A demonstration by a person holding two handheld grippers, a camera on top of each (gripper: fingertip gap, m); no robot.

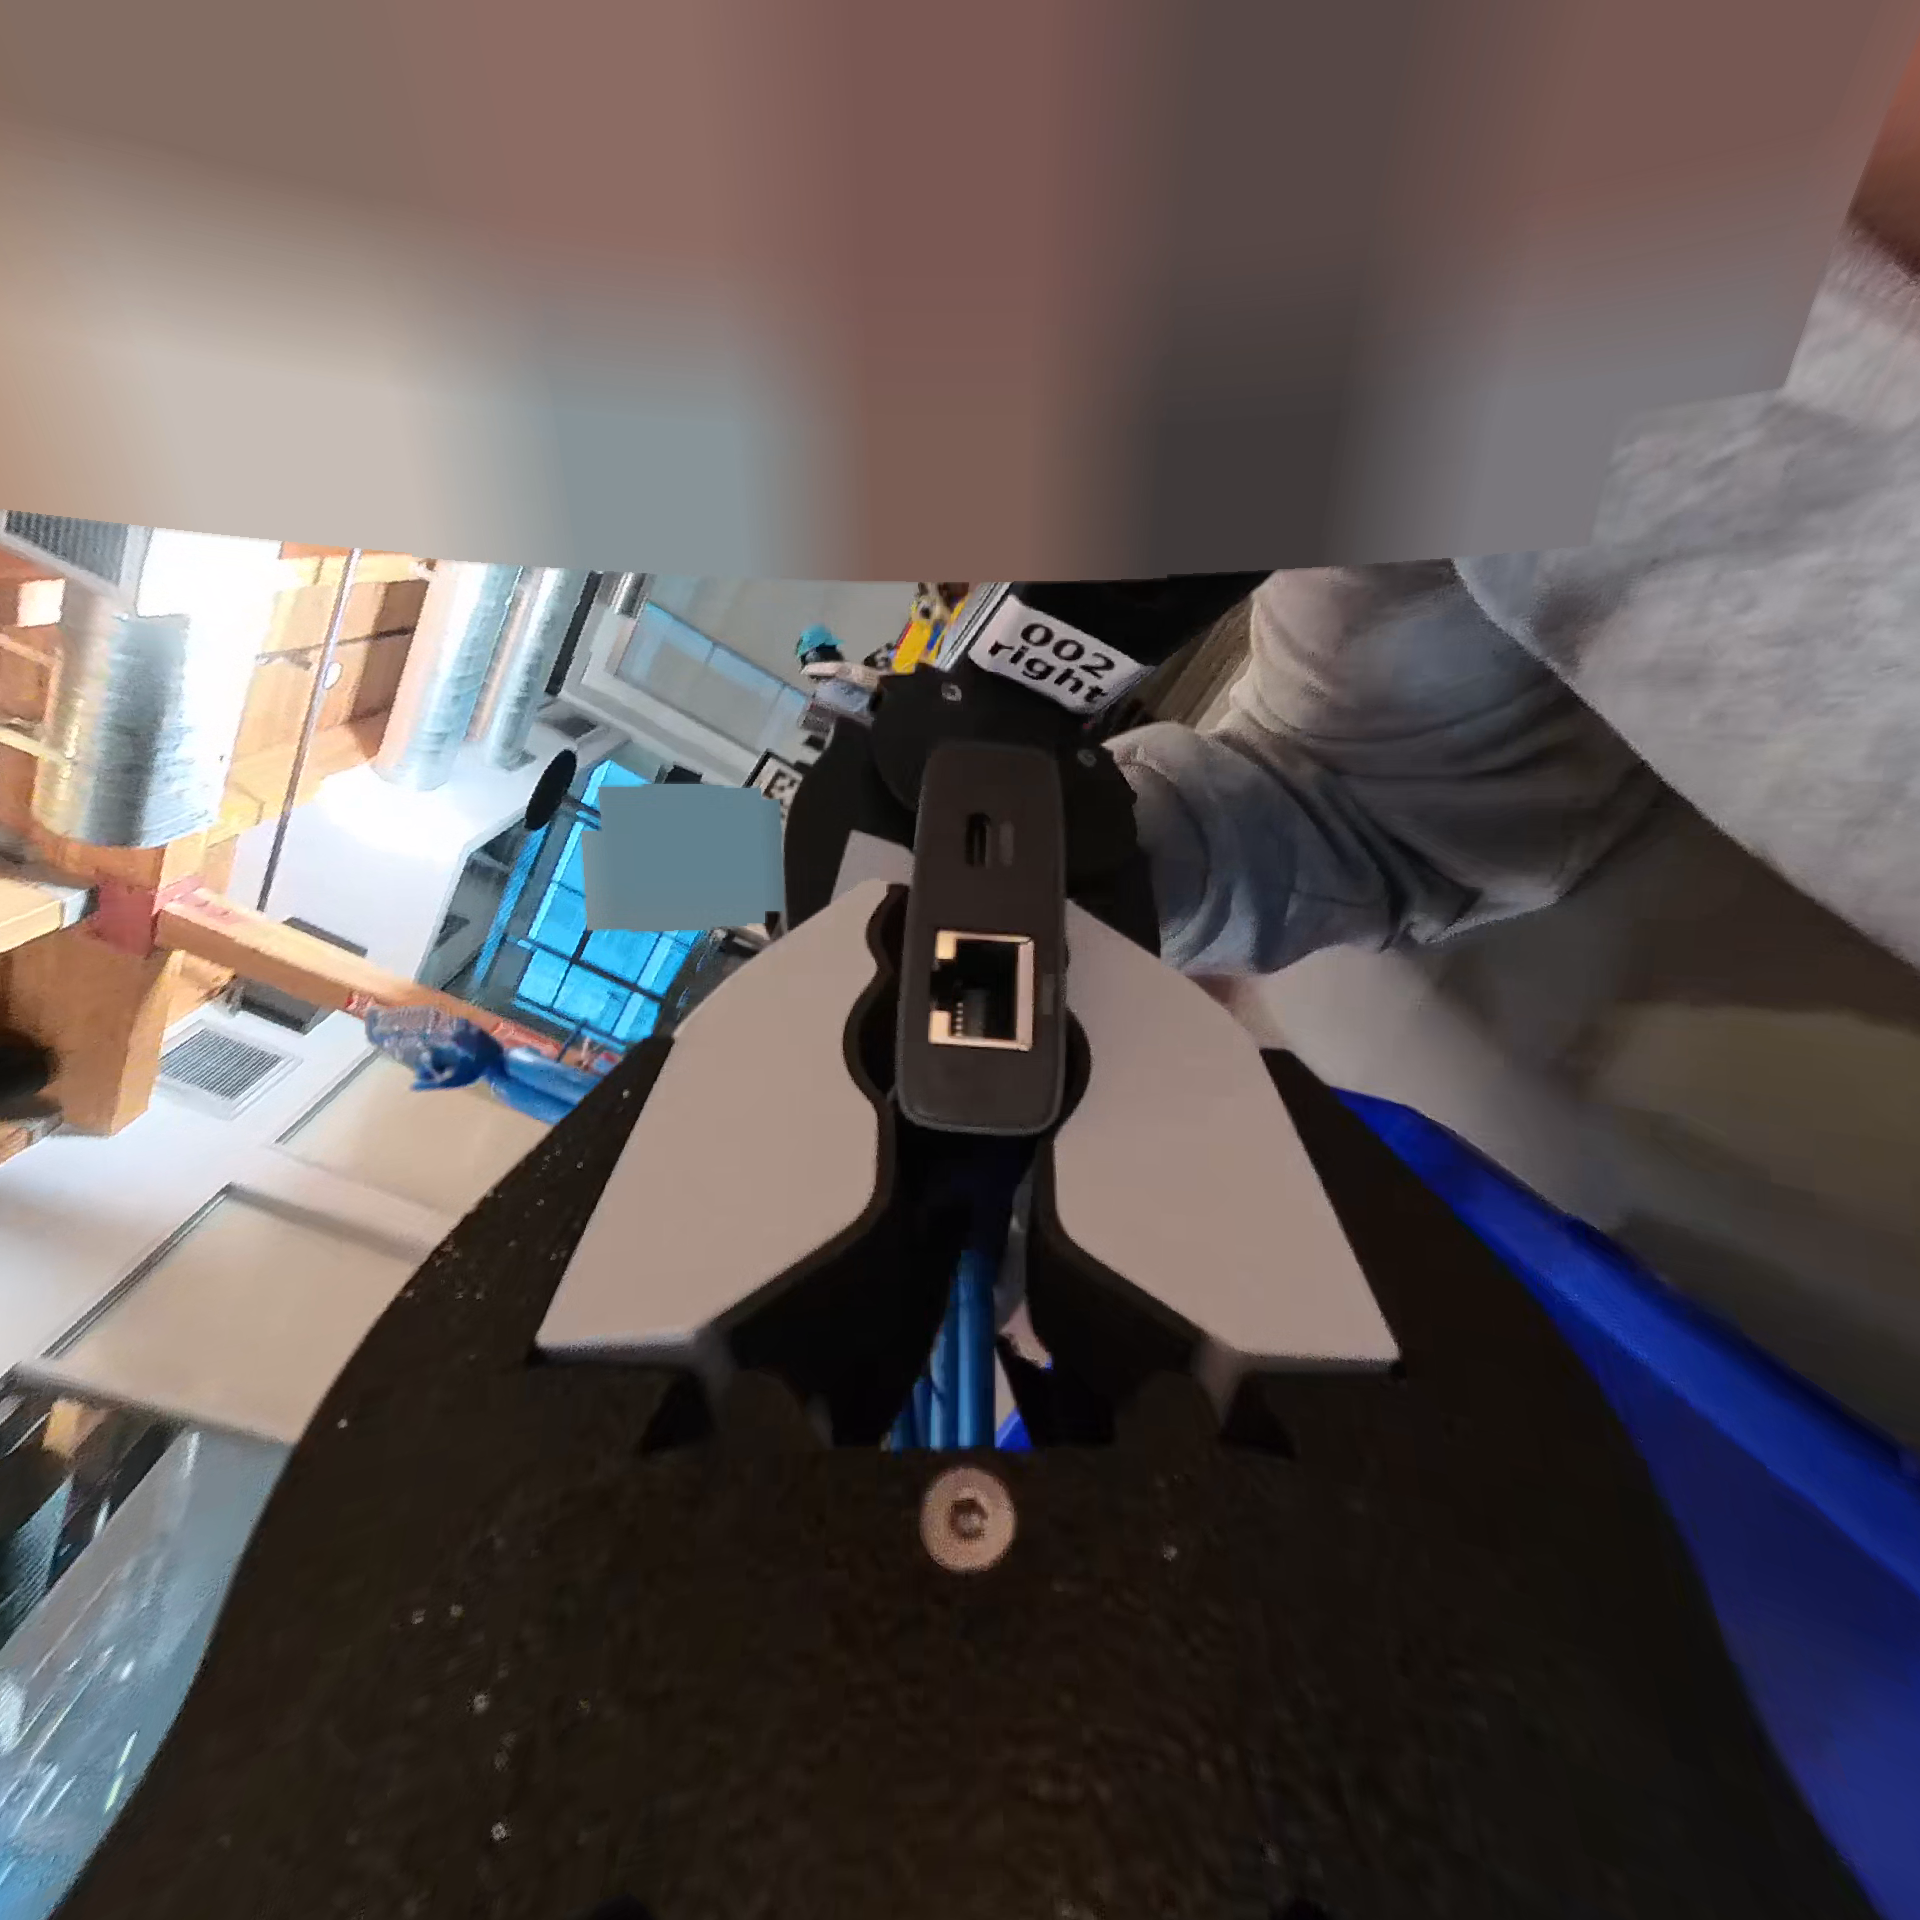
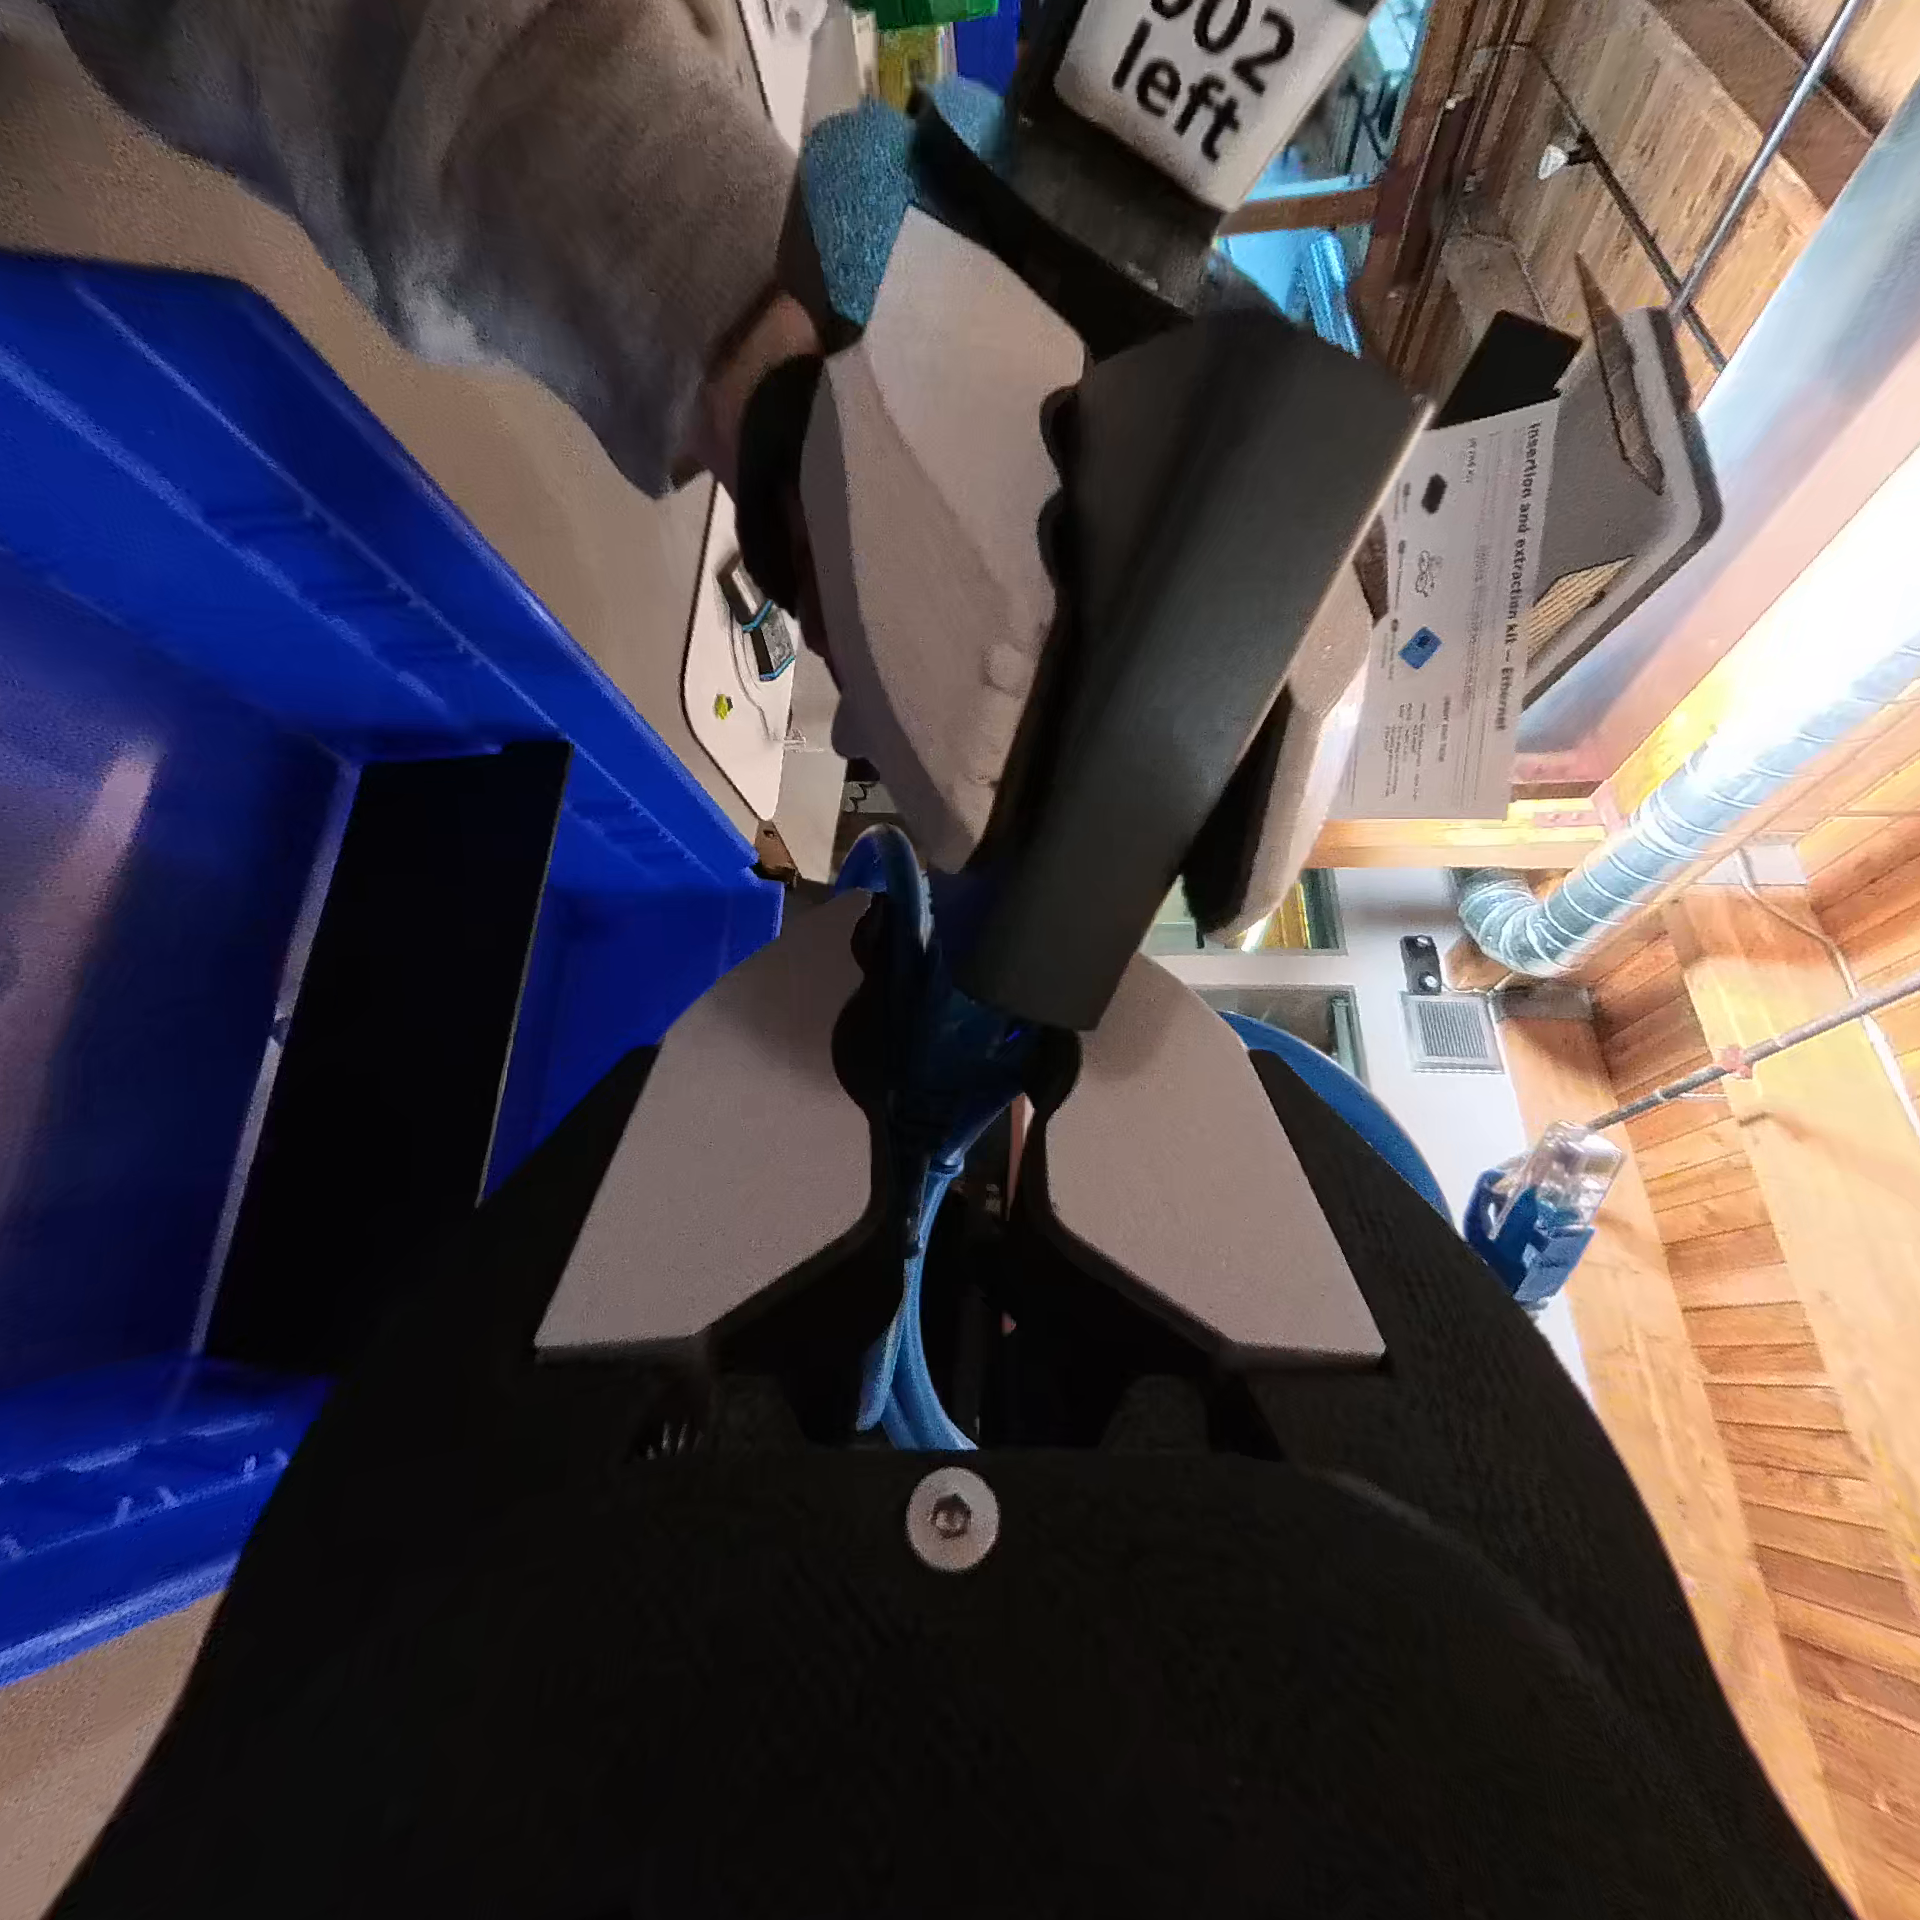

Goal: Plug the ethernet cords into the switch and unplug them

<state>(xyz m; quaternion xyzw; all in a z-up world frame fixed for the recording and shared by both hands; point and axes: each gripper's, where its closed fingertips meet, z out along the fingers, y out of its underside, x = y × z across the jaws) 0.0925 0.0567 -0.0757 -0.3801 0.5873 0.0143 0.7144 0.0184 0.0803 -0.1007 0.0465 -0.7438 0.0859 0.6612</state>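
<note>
The left tongs are closed on a dark grey adapter, pinching its slim body between the pale inner pads. The adapter's end face looks back toward the left wrist camera: a square metal-lined network socket sits in the lower half, and a small oval port lies above it. Strands of blue cable show in the gap behind the adapter, low between the fingers.

Just beyond the adapter the right tongs face the left ones, held by a person's hand in a grey sleeve. A white tag sits on top of that tool. A blue bin fills the lower right of the left wrist view.

In the right wrist view the right tongs are closed on the blue cable — the cord runs down between the pads and loops out below. The adapter appears here tilted, its near end touching or just beside the cable at the tips of the right tongs; whether a plug is seated in it cannot be told. The left tongs clamp the adapter from above. The cable's other end, a clear plug in a blue boot, hangs free off to the right. The blue bin stands to the left, and a printed white sheet lies behind the adapter.
</note>
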